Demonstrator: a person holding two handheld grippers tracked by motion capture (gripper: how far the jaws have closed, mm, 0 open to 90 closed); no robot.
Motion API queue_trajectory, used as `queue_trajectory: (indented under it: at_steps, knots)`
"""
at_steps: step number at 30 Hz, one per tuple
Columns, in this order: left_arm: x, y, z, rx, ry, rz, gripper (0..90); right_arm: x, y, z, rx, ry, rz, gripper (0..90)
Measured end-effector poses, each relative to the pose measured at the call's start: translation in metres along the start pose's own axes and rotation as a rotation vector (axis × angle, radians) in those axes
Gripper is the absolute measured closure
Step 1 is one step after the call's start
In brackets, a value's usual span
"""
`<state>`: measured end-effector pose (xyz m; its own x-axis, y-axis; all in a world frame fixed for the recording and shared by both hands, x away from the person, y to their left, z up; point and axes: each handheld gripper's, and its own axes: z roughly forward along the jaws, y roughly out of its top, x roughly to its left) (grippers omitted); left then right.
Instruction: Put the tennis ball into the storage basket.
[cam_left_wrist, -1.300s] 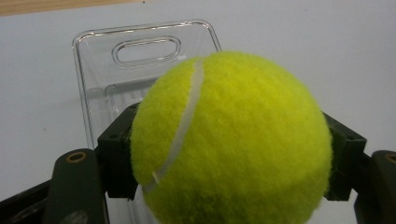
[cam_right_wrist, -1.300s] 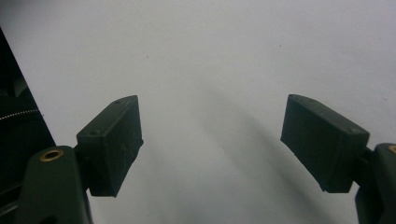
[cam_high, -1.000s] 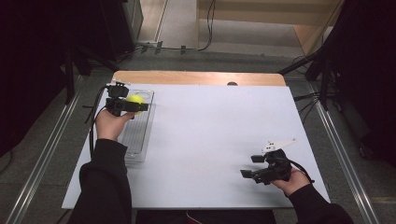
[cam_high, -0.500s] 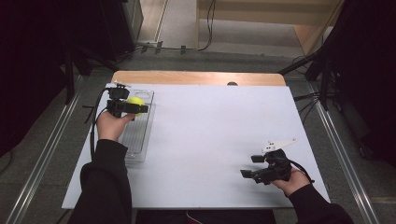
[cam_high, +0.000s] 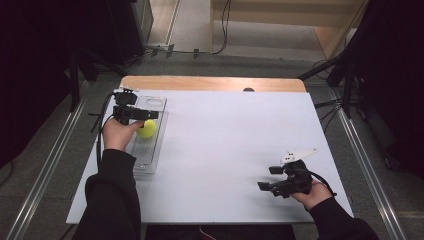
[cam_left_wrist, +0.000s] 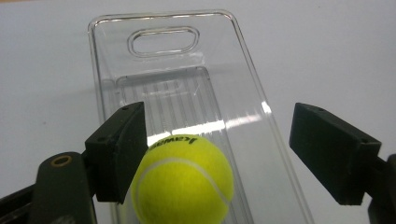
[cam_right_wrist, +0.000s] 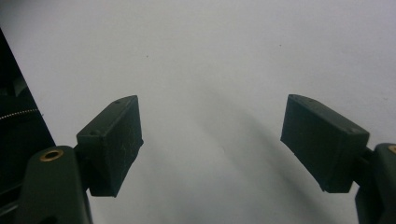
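A yellow-green tennis ball (cam_high: 146, 129) (cam_left_wrist: 182, 183) lies in a clear plastic tray (cam_high: 146, 156) (cam_left_wrist: 161, 17) at the table's left side. My left gripper (cam_high: 153, 115) (cam_left_wrist: 215, 130) hovers just above it. Its jaws have just been opening and now stand wide apart, with the ball low between them, close by the left pad and free of the right one. My right gripper (cam_high: 267, 178) (cam_right_wrist: 212, 128) rests open near the table's front right, with nothing but white tabletop between its jaws.
The white tabletop (cam_high: 230, 140) stretches between the two hands. A wooden strip (cam_high: 210, 83) runs along the far edge, with a small dark spot (cam_high: 248, 90) on it. Cables and dark stands surround the table on the floor.
The left jaws have spread and the tennis ball has dropped from between them down into the tray. Neither hand has shifted.
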<state>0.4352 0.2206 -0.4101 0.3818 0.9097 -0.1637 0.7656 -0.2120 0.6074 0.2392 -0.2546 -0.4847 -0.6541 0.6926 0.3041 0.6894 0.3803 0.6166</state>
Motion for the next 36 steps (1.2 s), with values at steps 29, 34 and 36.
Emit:
queue_trajectory:
  at_steps: [29,34,36]
  knots:
    - [-0.026,0.014,-0.018,0.008,-0.172,0.033,20.4,0.0,0.0,0.0,0.003,0.002,-0.001,18.5]
    - [-0.033,0.015,-0.016,0.017,-0.21,0.049,20.5,0.0,0.0,0.0,0.002,0.001,0.002,18.5]
    - [-0.035,0.015,-0.015,0.016,-0.232,0.054,20.4,0.0,0.0,0.0,0.002,0.0,0.0,18.5]
